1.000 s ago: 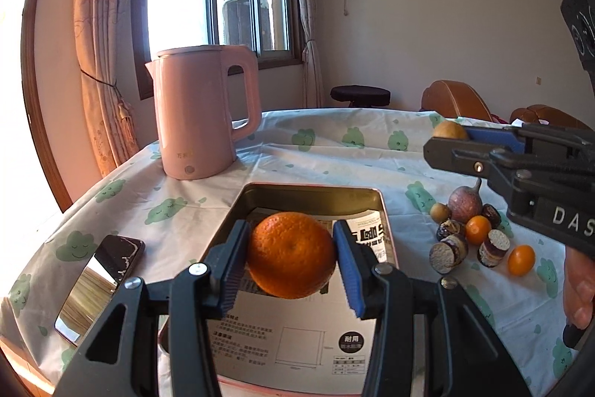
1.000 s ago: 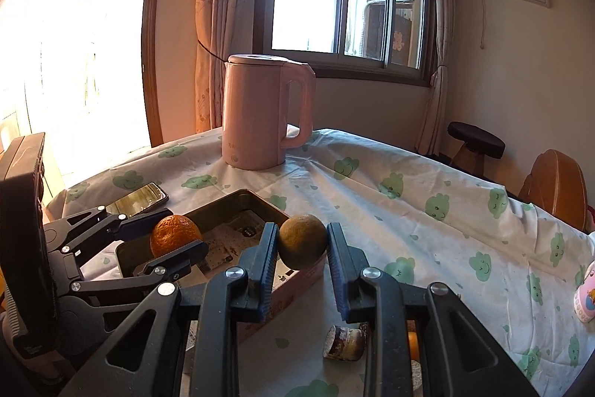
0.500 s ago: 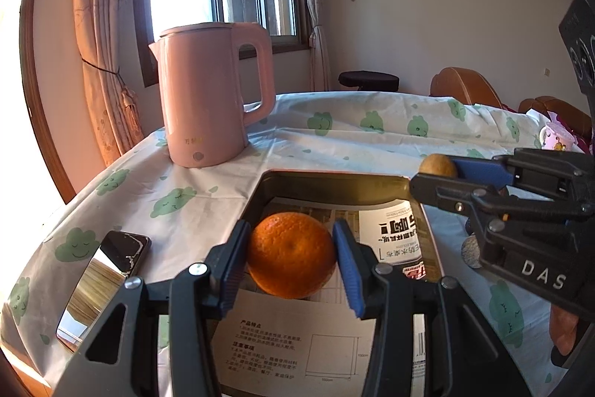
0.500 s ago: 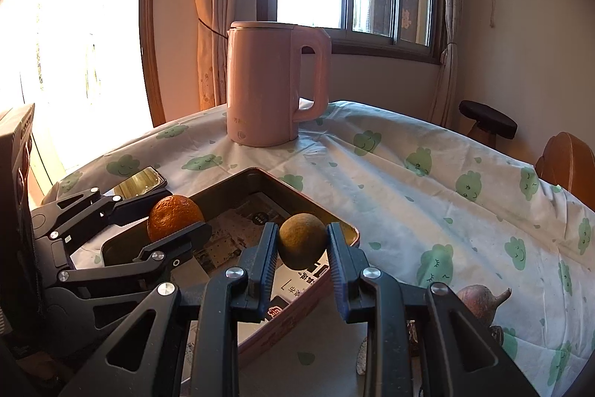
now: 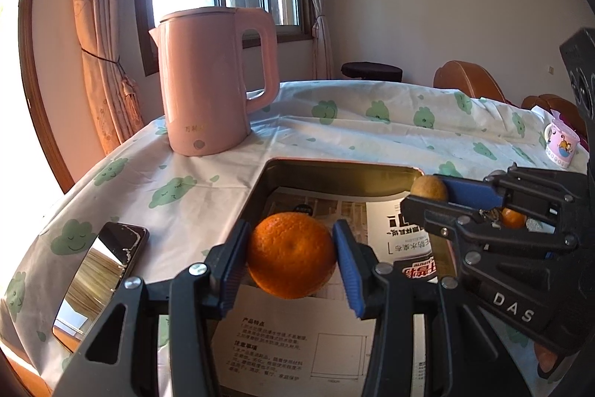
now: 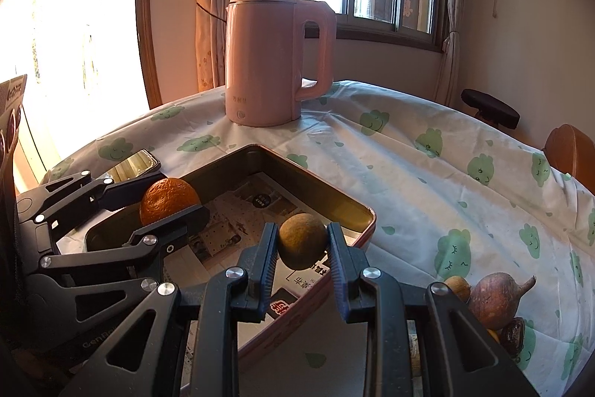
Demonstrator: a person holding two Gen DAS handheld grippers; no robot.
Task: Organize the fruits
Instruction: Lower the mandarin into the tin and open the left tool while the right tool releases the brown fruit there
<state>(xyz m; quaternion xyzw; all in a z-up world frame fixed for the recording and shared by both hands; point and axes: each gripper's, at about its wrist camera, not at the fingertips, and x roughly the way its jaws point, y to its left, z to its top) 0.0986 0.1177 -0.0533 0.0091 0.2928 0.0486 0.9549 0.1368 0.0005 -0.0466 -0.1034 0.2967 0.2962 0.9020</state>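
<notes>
Orange [image 5: 292,253], tray [image 5: 334,170], kettle [image 5: 212,80], phone [image 5: 100,274]

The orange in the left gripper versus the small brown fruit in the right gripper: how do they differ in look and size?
Colour: the orange is bright orange; the brown fruit is dull olive-brown.
Size: the orange is clearly larger, spreading the left gripper wider than the brown fruit spreads the right gripper.
Skin: the orange looks glossy and dimpled; the brown fruit matte.
Shared: both are round, clamped between pads, and held over the paper-lined tray.
</notes>
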